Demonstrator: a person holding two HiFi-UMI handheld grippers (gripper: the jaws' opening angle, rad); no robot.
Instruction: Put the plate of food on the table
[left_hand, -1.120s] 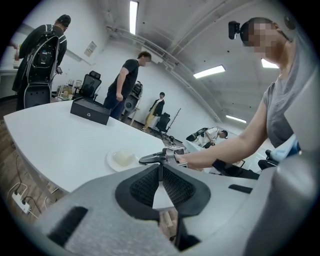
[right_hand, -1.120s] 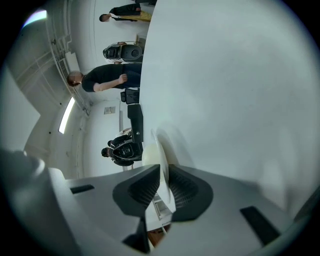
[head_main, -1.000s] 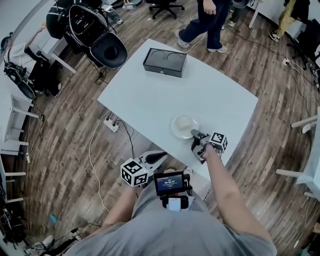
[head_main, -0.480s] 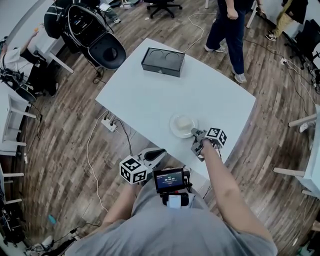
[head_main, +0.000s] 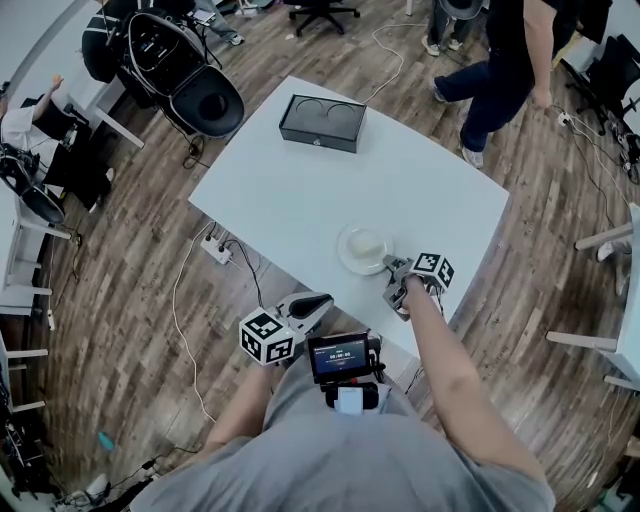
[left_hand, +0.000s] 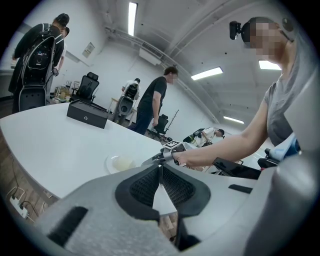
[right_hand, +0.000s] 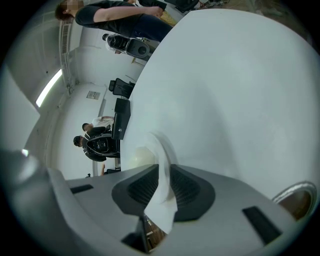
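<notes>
The left tool (head_main: 320, 301) is held low, off the near edge of the bench (head_main: 300, 200) and in front of the operator's body; its own view shows the ribbed pads closed tip to tip with nothing between them; it takes no part in the grasp. A black box (head_main: 323, 122) stands at the far side of the bench, well apart from the work area. The plate (head_main: 363, 248) lies near the front right edge of the bench, and in the head and left gripper views it appears to sit flat on the surface; the food (head_main: 368, 244), a pale lump, rests near its centre. The right tool (head_main: 392, 268) reaches in from the near right side; its own view shows the thin white rim of the plate clamped edge-on between the two pads. A bystander (head_main: 510, 60) is on the floor beyond the far right corner, clear of the bench. Judged step: set-down, at or close to completion, with release not yet made. The next move calls for confirming full contact of the plate with the bench; then parting the right jaws; then drawing the tool straight back along the rim line, low and level, so that the plate is neither dragged nor tipped.
</notes>
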